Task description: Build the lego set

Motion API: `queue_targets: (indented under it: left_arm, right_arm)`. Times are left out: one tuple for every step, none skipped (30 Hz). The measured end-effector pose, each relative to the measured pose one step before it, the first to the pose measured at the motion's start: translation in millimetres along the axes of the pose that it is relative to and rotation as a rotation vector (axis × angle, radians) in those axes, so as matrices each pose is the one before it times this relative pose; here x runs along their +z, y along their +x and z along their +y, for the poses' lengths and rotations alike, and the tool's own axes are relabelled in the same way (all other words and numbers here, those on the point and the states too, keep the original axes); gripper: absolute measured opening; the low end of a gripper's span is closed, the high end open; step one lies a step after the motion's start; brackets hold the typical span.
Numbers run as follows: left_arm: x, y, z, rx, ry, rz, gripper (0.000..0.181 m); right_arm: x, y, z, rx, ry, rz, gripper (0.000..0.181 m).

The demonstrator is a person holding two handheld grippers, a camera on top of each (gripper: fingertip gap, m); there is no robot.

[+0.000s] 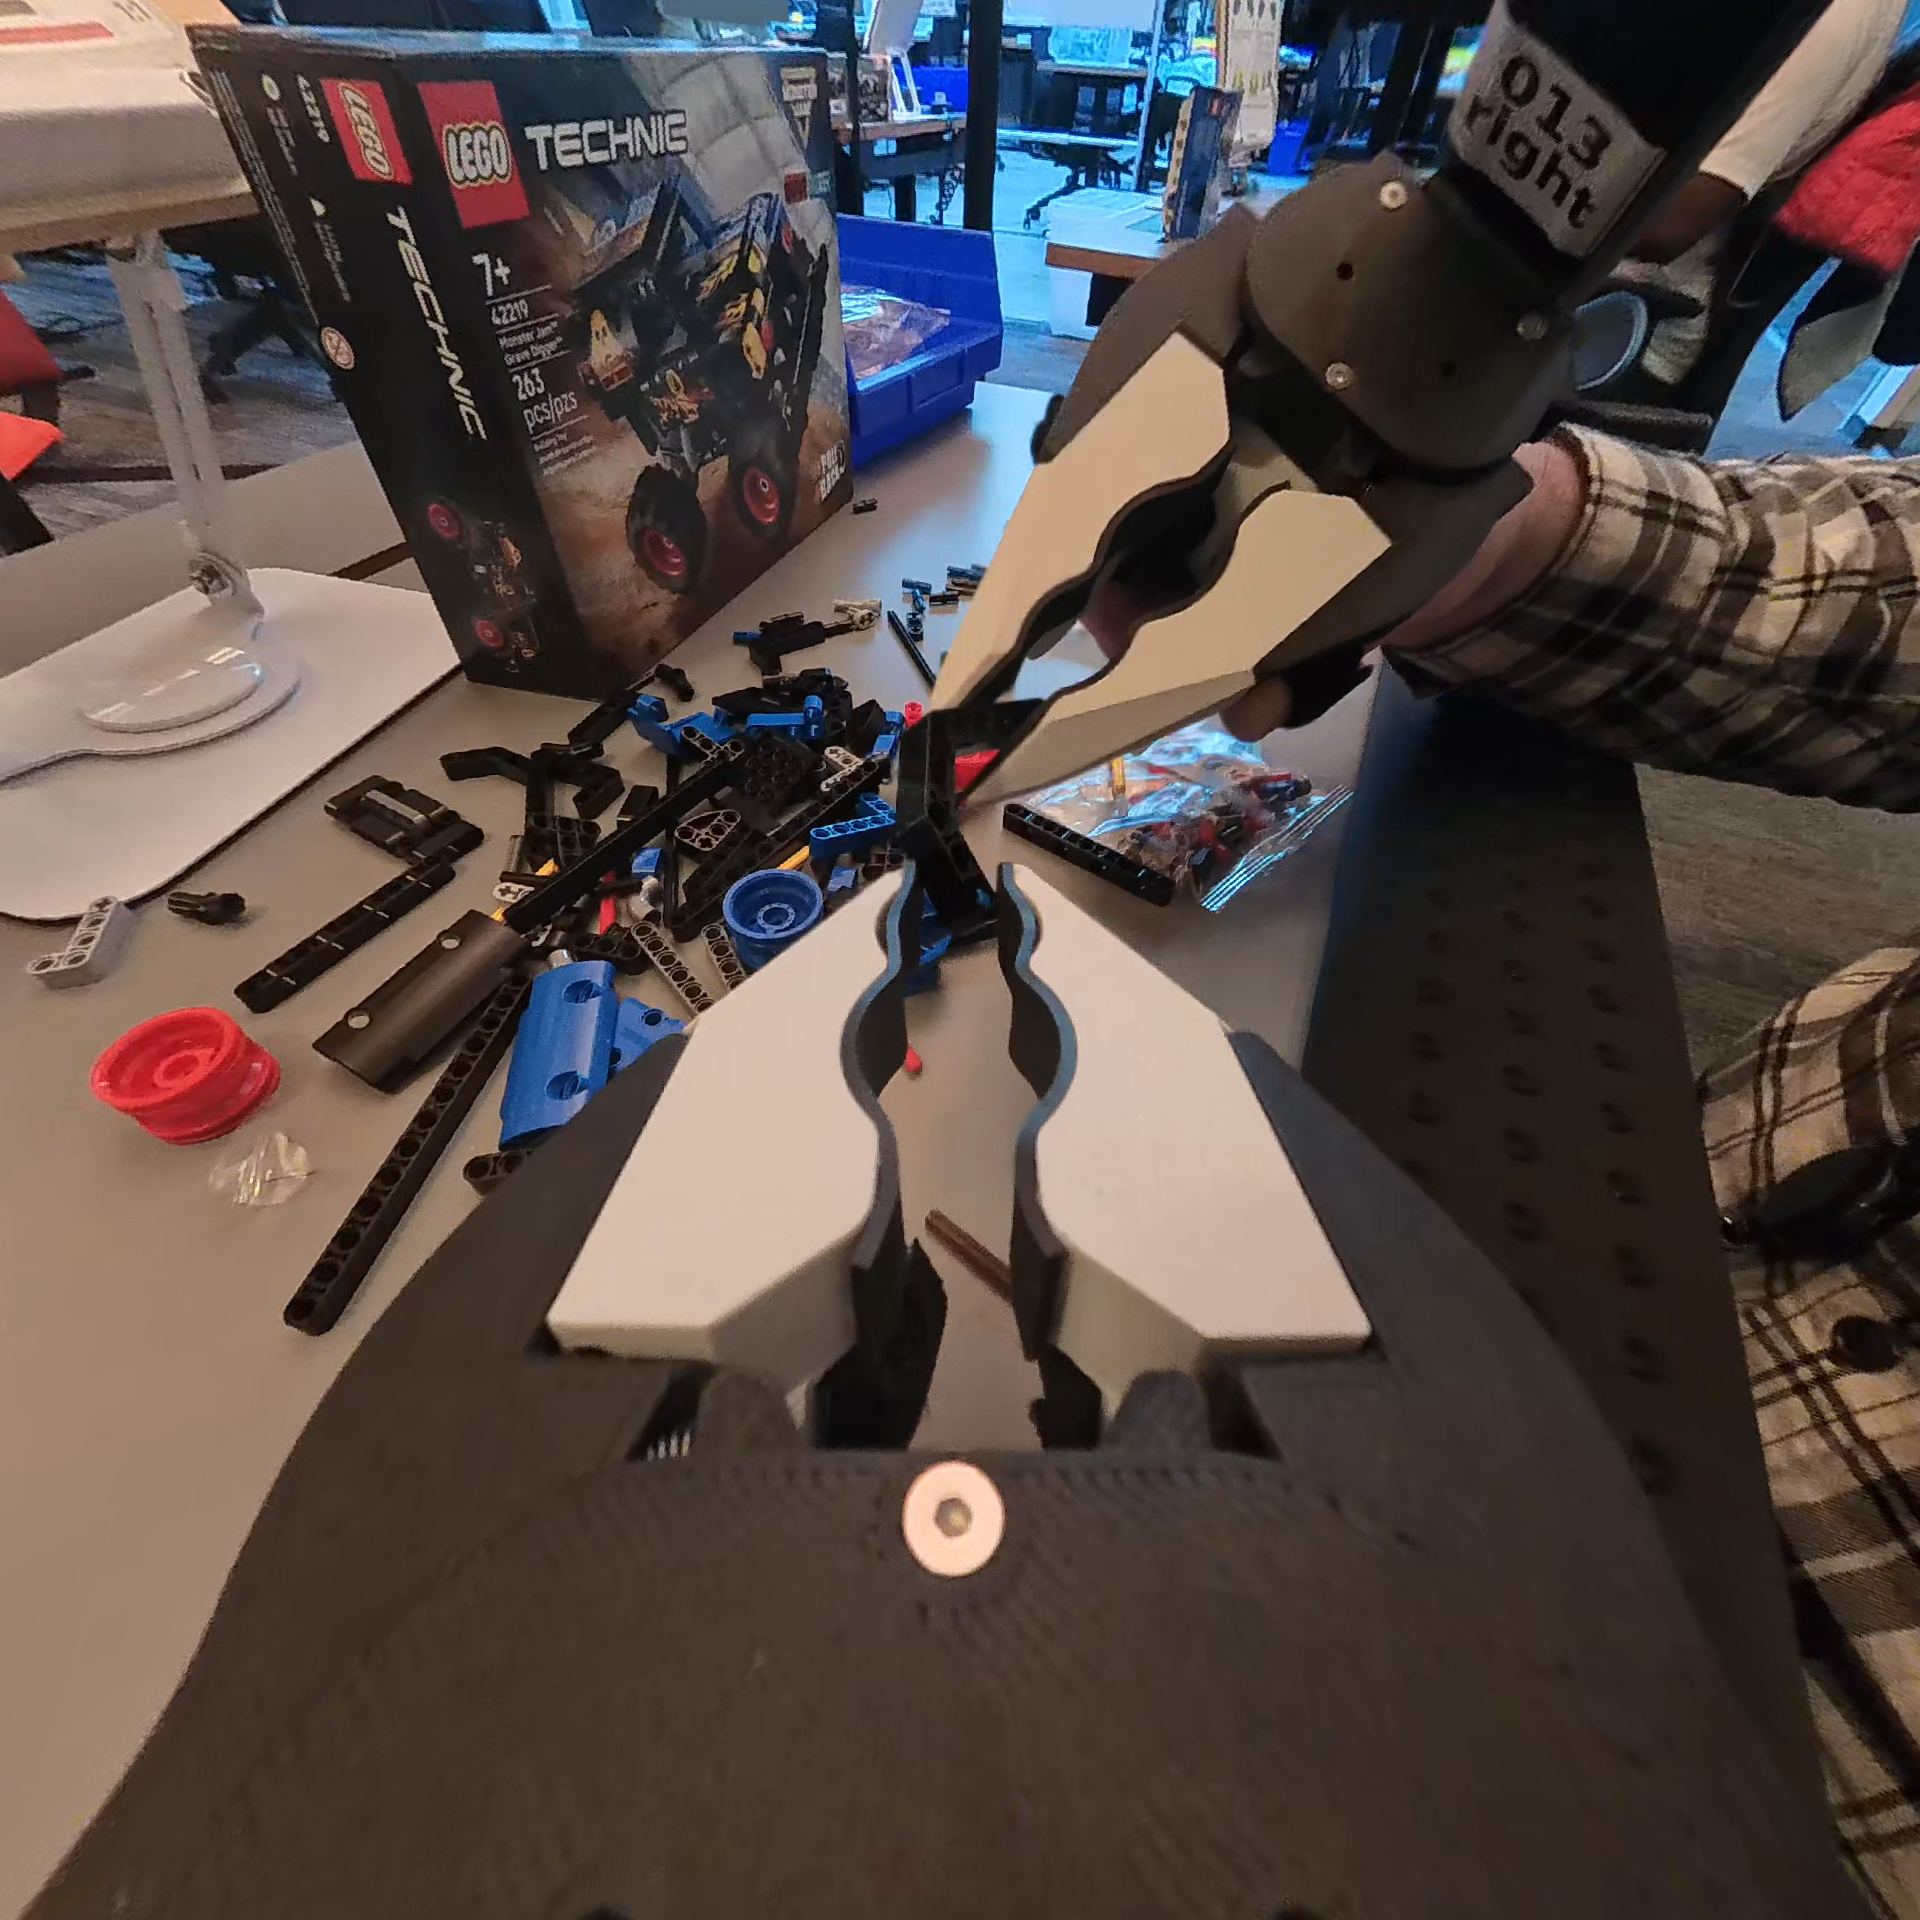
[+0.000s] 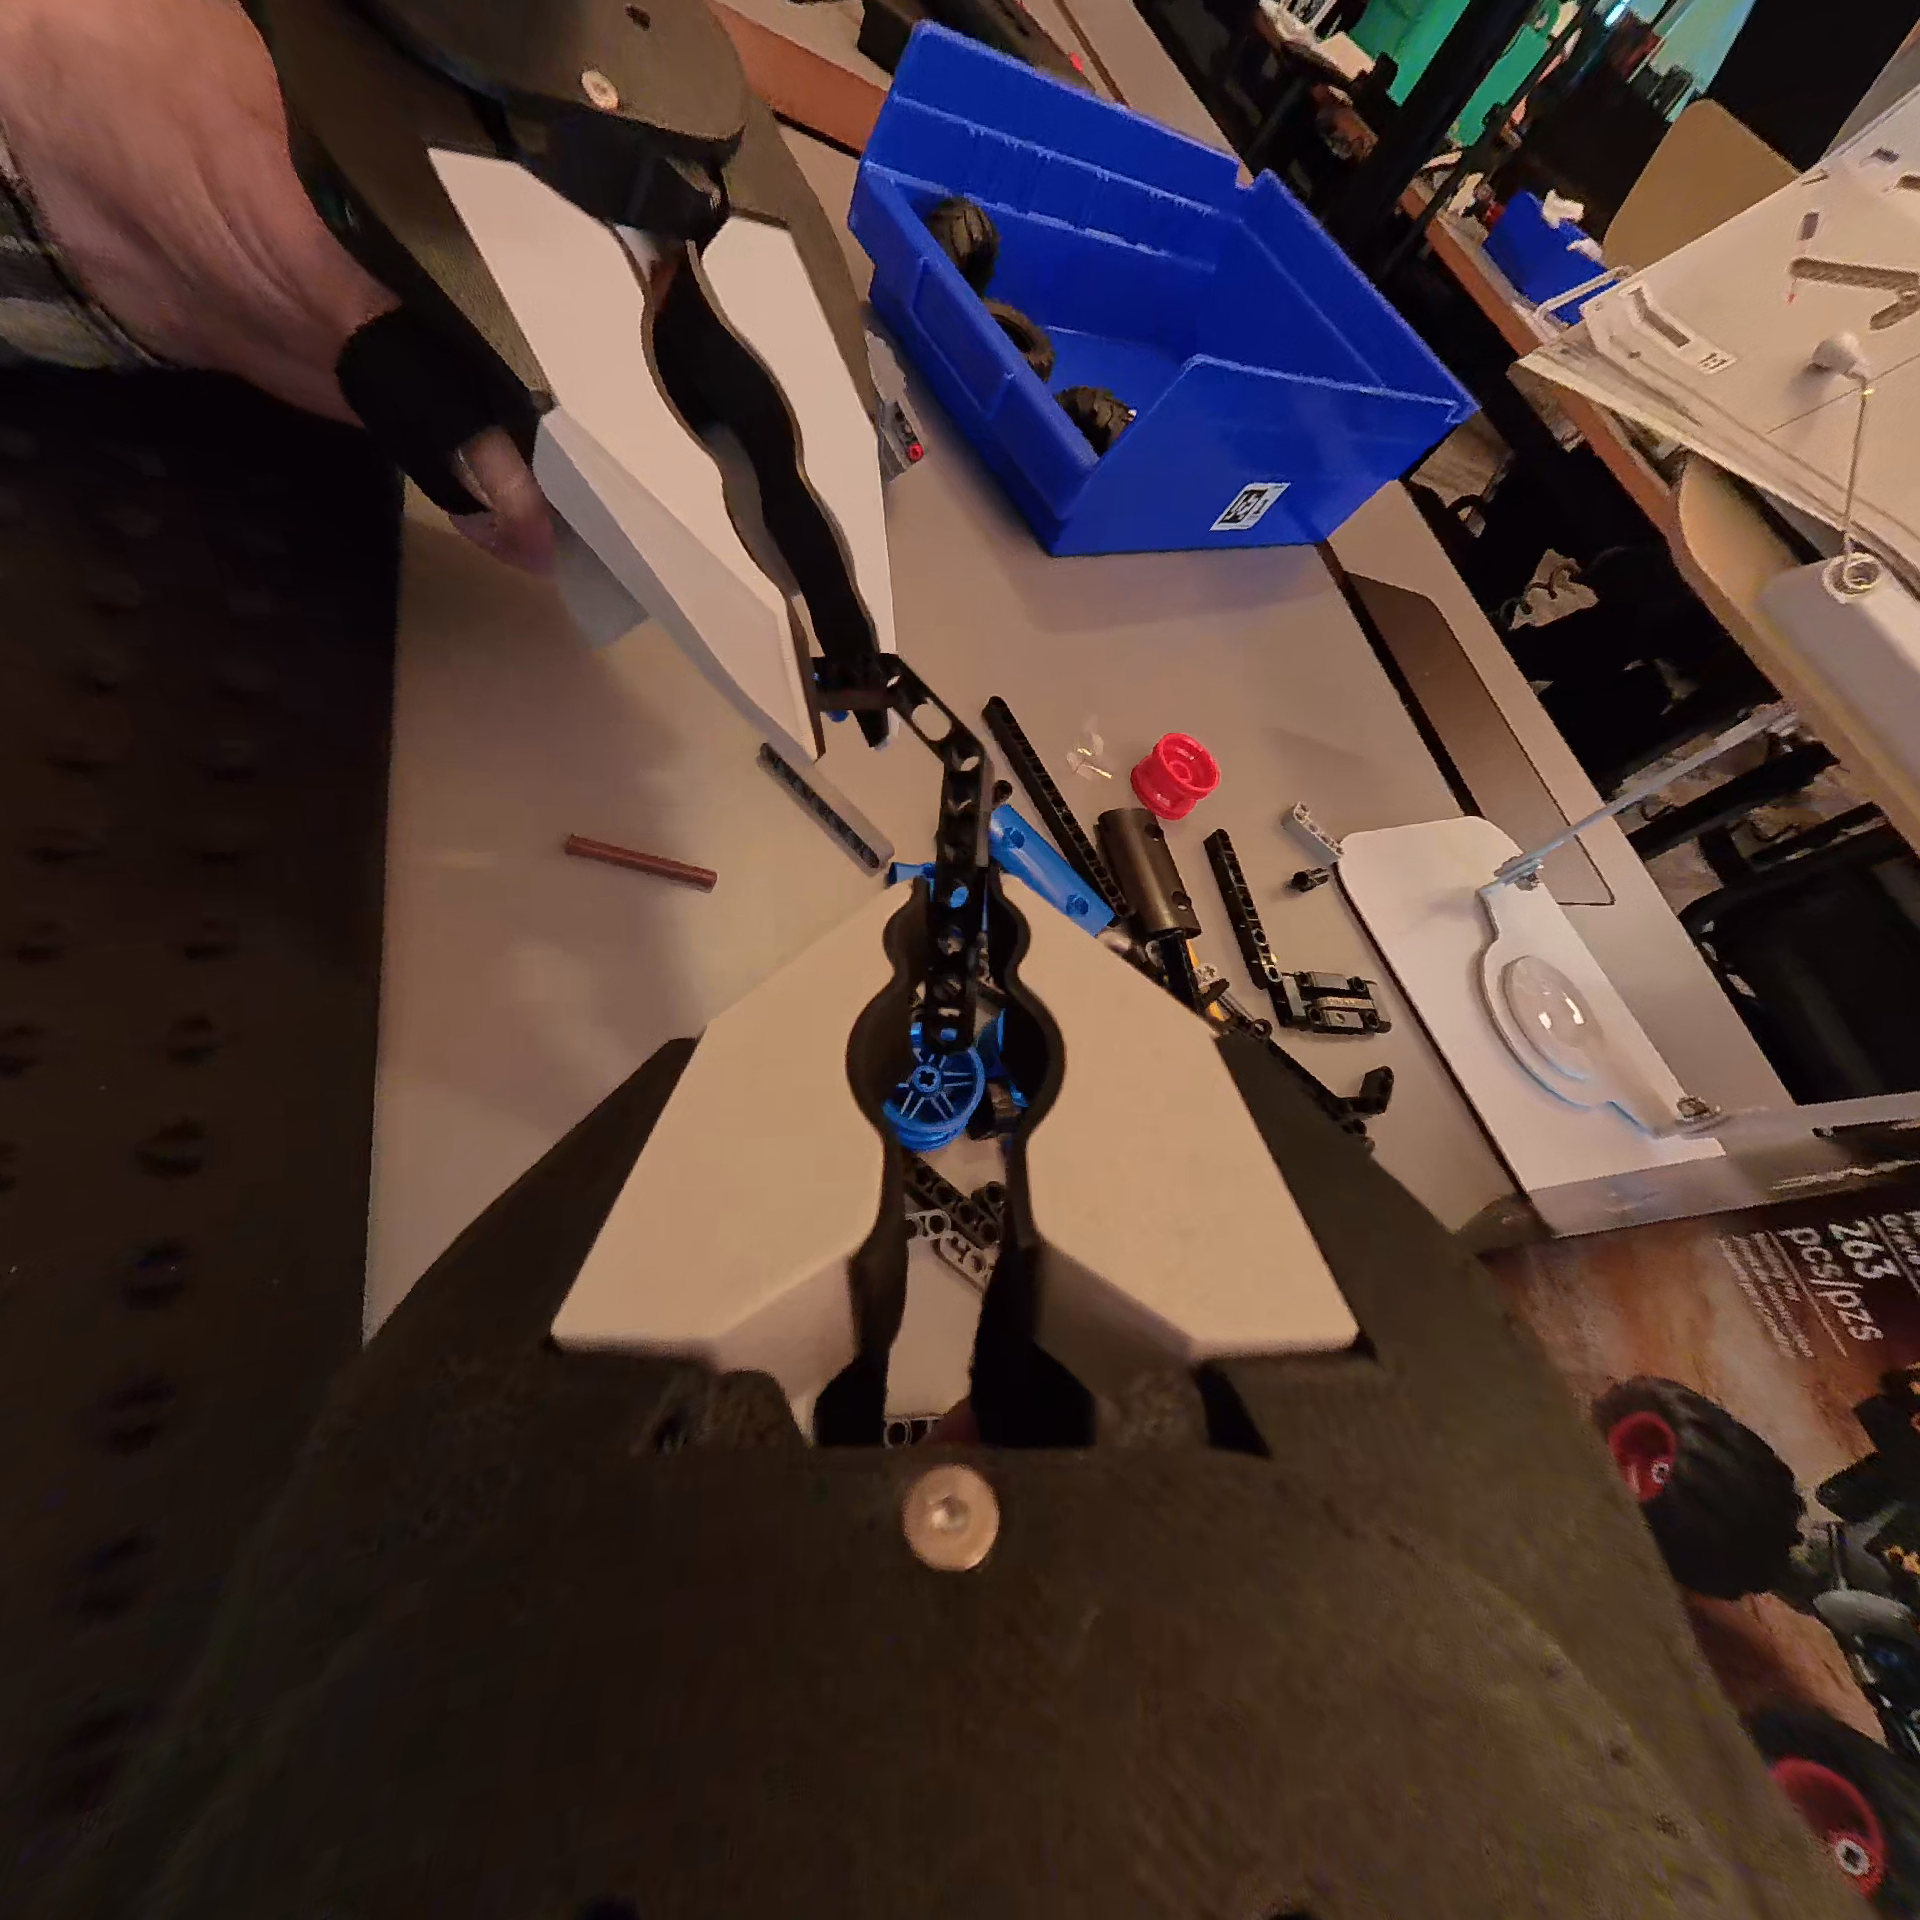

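A bent black plastic beam with a row of round holes (image 2: 951, 821) is held above the grey tabletop (image 1: 125, 1351), spanning between both claws. The left claw (image 1: 951, 883) is closed on one end of the beam; its grey wedge-shaped fingers (image 1: 790, 1091) carry wavy black inner edges. The right claw (image 2: 951, 904) is closed on the other end, coming in from the far right in the left wrist view. Below, to the left, lies a loose pile of black and blue plastic parts (image 1: 727, 790), with a ribbed blue wheel rim (image 1: 774, 914) at its near edge. A glossy red wheel rim (image 1: 185, 1075) sits well apart at the left. The printed cardboard set box (image 1: 582, 343) stands upright at the far side, a blue plastic bin (image 1: 914, 332) beyond it.
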State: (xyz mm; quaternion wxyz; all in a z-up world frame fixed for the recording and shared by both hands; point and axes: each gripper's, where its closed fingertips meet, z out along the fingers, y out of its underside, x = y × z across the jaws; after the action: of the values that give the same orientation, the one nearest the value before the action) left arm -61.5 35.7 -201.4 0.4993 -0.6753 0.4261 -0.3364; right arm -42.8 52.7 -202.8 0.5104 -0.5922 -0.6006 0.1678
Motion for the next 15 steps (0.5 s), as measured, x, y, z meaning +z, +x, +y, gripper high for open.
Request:
queue_targets:
  left_arm:
    - [0.08,-0.69,1.59,0.0076,-0.01,-0.0056,0.012]
    - [0.34,-0.65,1.27,0.005,-0.0071,-0.0061,0.012]
    - [0.33,0.5,0.51,0.0034,-0.0033,-0.0003,0.013]
    - [0.32,0.79,0.83,0.0056,-0.006,0.0007,0.013]
    - [0.41,-0.05,1.55,0.0043,-0.0107,-0.0034,0.013]
    - [0.34,0.64,1.86,0.0042,-0.0106,0.0021,0.013]
    - [0.37,1.48,1.99,0.0008,-0.011,0.0087,0.015]
    - [0.25,0.54,2.77,-0.005,-0.0157,0.0032,0.021]
    - [-0.35,-1.12,3.75,-0.0024,-0.0198,-0.0074,0.027]
    - [-0.9,-1.53,4.31,0.0032,-0.0202,-0.0115,0.031]
    - [-1.27,-0.84,3.99,0.0071,-0.0149,-0.0081,0.034]
    - [-1.39,0.08,4.4,0.0028,-0.017,-0.0028,0.037]
    - [-1.25,0.16,5.06,0.0036,-0.0239,-0.0034,0.04]
    - [-1.4,0.62,4.83,0.0108,-0.0222,-0.0041,0.042]
    - [-1.17,0.91,5.94,0.0058,-0.0311,-0.0028,0.042]
  right_arm:
    - [0.79,-0.78,1.11,-0.0059,-0.0047,-0.0007,0.008]
    - [0.73,0.1,0.78,-0.0088,-0.0048,0.0057,0.008]
    - [0.83,0.06,1.28,-0.0074,-0.0096,0.0049,0.007]
    - [0.49,-0.3,1.52,-0.0064,-0.0098,-0.001,0.007]
    - [-0.01,-0.29,0.35,-0.0013,-0.0014,-0.0021,0.006]
    - [-0.42,0.06,-0.11,0.0057,0.0027,-0.0023,0.006]
    - [-0.33,-0.16,0.7,0.0056,-0.0041,-0.0047,0.006]
    - [-0.2,-0.48,1.64,0.0008,-0.0114,-0.005,0.006]
    - [-0.17,-1.32,2.74,0.0027,-0.0195,-0.0096,0.005]
    - [0.21,-2.94,3.72,0.0076,-0.0261,-0.0206,0.006]
    - [0.26,-2.87,3.11,0.0068,-0.0214,-0.0176,0.006]
    - [0.03,-1.58,1.98,0.0033,-0.0116,-0.0065,0.006]
    - [-0.02,-2.06,1.81,0.0011,-0.0085,-0.0083,0.006]
    - [0.15,-2.5,1.96,-0.0009,-0.0081,-0.0111,0.005]
    - [0.56,-1.81,2.31,-0.0018,-0.0072,-0.0074,0.005]
